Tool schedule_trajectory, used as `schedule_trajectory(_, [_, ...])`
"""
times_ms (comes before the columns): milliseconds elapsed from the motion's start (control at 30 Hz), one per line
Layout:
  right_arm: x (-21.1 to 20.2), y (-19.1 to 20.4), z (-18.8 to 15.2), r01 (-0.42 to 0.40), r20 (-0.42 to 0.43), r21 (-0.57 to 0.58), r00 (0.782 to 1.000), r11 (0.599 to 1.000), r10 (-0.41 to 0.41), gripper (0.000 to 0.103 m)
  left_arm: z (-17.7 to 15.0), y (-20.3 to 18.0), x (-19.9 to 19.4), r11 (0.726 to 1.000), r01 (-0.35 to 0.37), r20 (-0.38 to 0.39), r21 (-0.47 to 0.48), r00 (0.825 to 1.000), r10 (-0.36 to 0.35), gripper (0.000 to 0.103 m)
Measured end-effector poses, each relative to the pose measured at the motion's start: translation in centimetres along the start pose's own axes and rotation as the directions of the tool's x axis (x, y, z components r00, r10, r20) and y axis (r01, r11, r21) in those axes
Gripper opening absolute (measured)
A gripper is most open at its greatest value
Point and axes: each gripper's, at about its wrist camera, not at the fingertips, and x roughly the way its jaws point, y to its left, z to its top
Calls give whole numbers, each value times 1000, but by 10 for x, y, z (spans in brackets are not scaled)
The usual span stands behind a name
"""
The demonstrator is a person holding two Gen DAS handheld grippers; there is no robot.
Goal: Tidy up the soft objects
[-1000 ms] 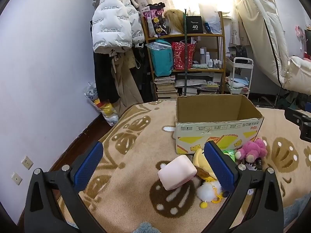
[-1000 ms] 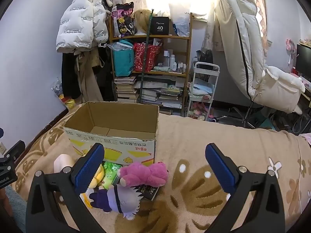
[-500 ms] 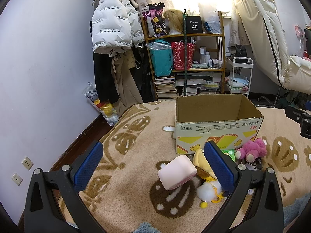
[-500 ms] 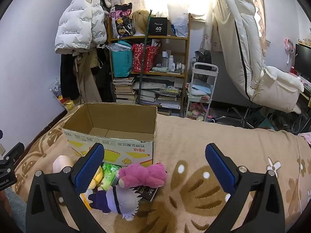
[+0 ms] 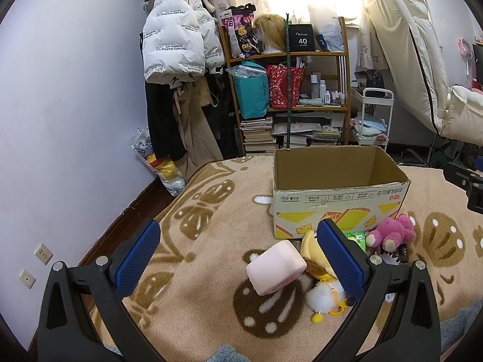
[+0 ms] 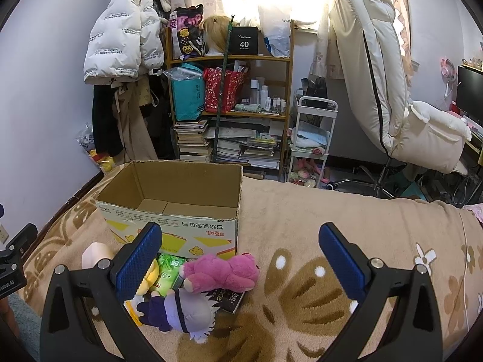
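We see a tan blanket (image 5: 211,211) with brown blotches, a brown cardboard box (image 6: 181,232) printed yellow, a magenta plush bear (image 6: 223,273), a pale pink cushion (image 5: 274,267) and blue gripper pads (image 6: 135,261).

Both views sit slightly closer to the cardboard box (image 5: 338,194).

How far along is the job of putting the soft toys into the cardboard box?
Nothing looks done: the cardboard box looks empty. Nothing is in hand; the left claw and right claw are open. Left to do: the pink bear, purple doll, yellow plush and pink cushion lie on the blanket.
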Motion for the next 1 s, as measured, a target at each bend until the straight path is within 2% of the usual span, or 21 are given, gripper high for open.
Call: schedule_trajectory(1000, [-1, -3, 1, 0, -2, 2, 1000, 1000, 0, 103, 0, -1, 0, 1000, -2, 0, 2, 1000, 2, 102])
